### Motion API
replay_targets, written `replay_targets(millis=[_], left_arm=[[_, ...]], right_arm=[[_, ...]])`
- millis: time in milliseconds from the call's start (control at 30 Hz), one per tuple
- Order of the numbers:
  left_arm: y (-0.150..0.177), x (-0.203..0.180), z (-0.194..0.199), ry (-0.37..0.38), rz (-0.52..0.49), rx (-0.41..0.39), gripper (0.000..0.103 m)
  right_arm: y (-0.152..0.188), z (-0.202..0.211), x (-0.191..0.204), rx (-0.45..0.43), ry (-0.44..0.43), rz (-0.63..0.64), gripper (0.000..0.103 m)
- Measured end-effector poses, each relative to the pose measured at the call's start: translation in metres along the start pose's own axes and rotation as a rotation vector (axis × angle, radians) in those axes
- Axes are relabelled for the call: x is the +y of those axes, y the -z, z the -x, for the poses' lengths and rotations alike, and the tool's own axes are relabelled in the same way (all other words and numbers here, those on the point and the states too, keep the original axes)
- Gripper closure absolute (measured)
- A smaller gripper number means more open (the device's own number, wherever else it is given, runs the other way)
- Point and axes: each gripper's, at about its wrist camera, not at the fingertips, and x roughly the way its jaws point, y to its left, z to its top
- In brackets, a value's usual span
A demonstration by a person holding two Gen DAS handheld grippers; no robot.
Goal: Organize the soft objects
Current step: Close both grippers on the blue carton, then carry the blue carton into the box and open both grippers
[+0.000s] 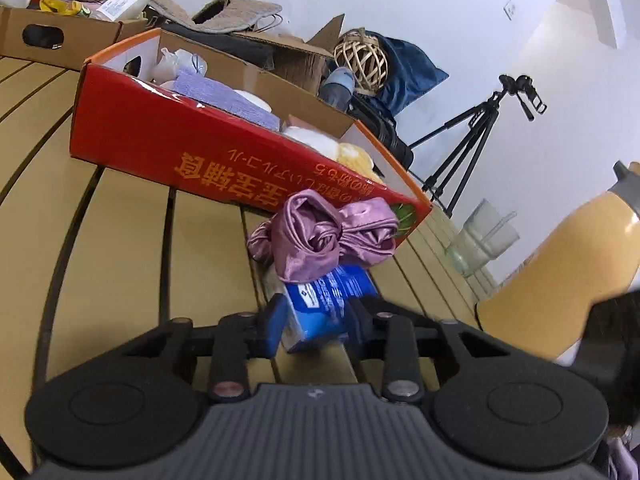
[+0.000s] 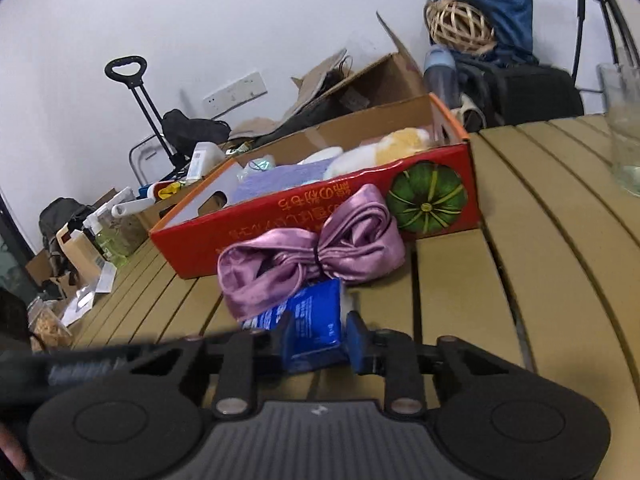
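A blue tissue pack lies on the slatted table in front of a red cardboard box. My left gripper is shut on the pack, its blue pads pressing both sides. In the right wrist view my right gripper is shut on the tissue pack too. A knotted purple satin cloth rests over the pack's far end and leans on the box front; it shows again as the satin cloth. The red box holds a lilac cloth, a yellow-white plush and other soft items.
A yellow bottle stands close on the right and clear cups beyond it. A glass sits at the table's right edge. Brown boxes with clutter stand behind the red box, a tripod by the wall. Bottles and jars crowd the left.
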Motion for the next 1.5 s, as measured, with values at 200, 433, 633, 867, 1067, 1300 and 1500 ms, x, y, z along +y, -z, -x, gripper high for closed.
replay_targets(millis=[200, 433, 633, 867, 1067, 1300, 1500], left_arm=[[0.029, -0.018, 0.046, 0.049, 0.024, -0.012, 0.074], [0.044, -0.048, 0.082, 0.019, -0.002, -0.068, 0.074], [0.002, -0.07, 0.102, 0.058, -0.05, -0.177, 0.074], [-0.096, -0.071, 0.027, 0.037, -0.014, -0.144, 0.074], [-0.133, -0.044, -0.073, -0.144, -0.022, -0.014, 0.073], [-0.12, -0.032, -0.115, -0.115, -0.08, 0.082, 0.073], [-0.115, -0.044, -0.099, -0.132, -0.156, 0.068, 0.068]], right_arm=[[0.035, 0.057, 0.007, -0.018, -0.02, -0.061, 0.082], [0.05, 0.103, 0.013, -0.055, -0.054, -0.064, 0.081], [0.015, 0.12, 0.025, -0.143, -0.114, -0.02, 0.082], [-0.084, 0.048, 0.009, -0.139, -0.084, -0.012, 0.082], [-0.136, -0.061, -0.03, 0.088, -0.049, -0.121, 0.081], [-0.143, -0.075, -0.029, 0.131, 0.097, -0.038, 0.081], [-0.143, -0.065, -0.034, 0.121, 0.087, -0.045, 0.08]])
